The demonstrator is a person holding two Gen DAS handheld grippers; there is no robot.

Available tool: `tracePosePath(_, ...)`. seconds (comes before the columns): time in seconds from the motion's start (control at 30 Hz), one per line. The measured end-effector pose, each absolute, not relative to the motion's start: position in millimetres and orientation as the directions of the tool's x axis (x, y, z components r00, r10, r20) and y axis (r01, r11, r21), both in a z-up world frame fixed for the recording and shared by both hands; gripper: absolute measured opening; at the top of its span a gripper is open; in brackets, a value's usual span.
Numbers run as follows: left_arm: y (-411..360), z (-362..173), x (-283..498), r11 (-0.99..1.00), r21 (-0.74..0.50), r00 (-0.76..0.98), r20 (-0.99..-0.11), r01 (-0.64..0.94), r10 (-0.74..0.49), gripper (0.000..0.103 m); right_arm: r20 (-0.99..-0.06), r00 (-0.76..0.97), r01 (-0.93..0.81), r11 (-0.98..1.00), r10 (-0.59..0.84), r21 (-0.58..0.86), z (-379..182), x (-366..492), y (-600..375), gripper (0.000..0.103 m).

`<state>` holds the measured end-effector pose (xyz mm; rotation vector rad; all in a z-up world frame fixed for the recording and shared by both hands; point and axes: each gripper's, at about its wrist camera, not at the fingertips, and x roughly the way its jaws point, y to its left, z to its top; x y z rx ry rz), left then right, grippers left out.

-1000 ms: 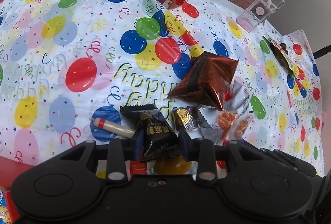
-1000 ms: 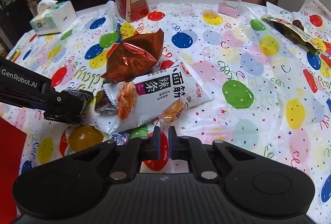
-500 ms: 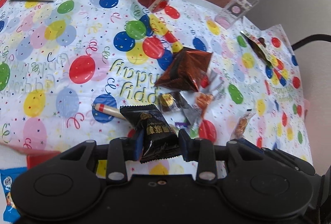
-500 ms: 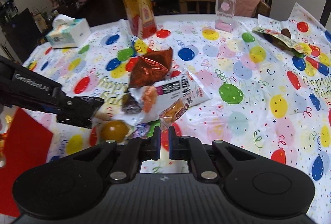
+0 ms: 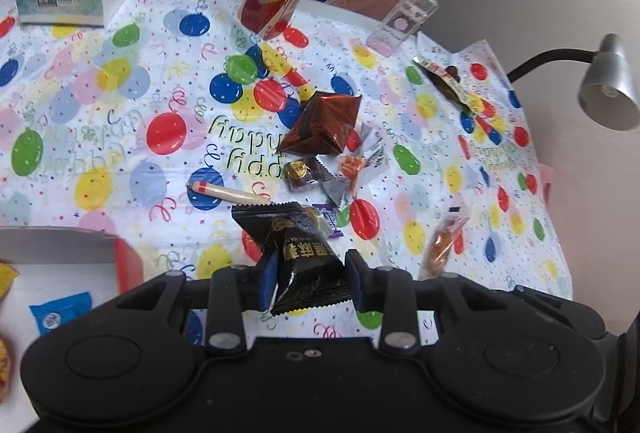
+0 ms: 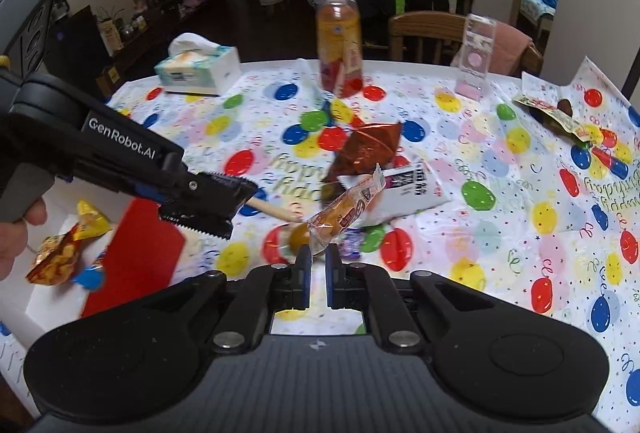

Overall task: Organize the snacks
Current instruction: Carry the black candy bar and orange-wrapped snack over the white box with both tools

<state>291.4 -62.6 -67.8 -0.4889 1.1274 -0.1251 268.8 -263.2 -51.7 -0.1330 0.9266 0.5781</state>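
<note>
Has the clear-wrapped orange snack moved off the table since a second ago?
Yes. The clear-wrapped orange snack was lying by the white noodle packet; now it is lifted up above the tablecloth, pinched in the right gripper.

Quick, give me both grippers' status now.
Left gripper: shut on the black snack packet, lifted off the table.
Right gripper: shut on the clear orange snack packet, held up.

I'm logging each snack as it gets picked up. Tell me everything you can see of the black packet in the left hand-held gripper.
The black packet is a small glossy plastic pillow pack with gold print and a gold emblem, and its top seam is serrated. It stands roughly upright, lifted off the table, with its lower half pinched between the blue-padded fingers of the left hand-held gripper. Nothing else touches it.
</note>
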Motion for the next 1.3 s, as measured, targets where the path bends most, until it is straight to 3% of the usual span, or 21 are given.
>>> tracePosePath(0.67,28.9,-39.0,202.5,0.886,-0.444,0.482,-0.811,-0.137,-0.332,0.033,-0.772,0.422,-0.631,0.766,0.475,0.126,-18.5,186.7,-166.1,0.007)
tracePosePath(1.3,116.1,-62.2,137.2,0.882,-0.394,0.468,-0.850,-0.258,-0.243,0.033,-0.824,0.303,-0.722,0.679,0.479,0.130,-51.2,140.6,-69.4,0.007)
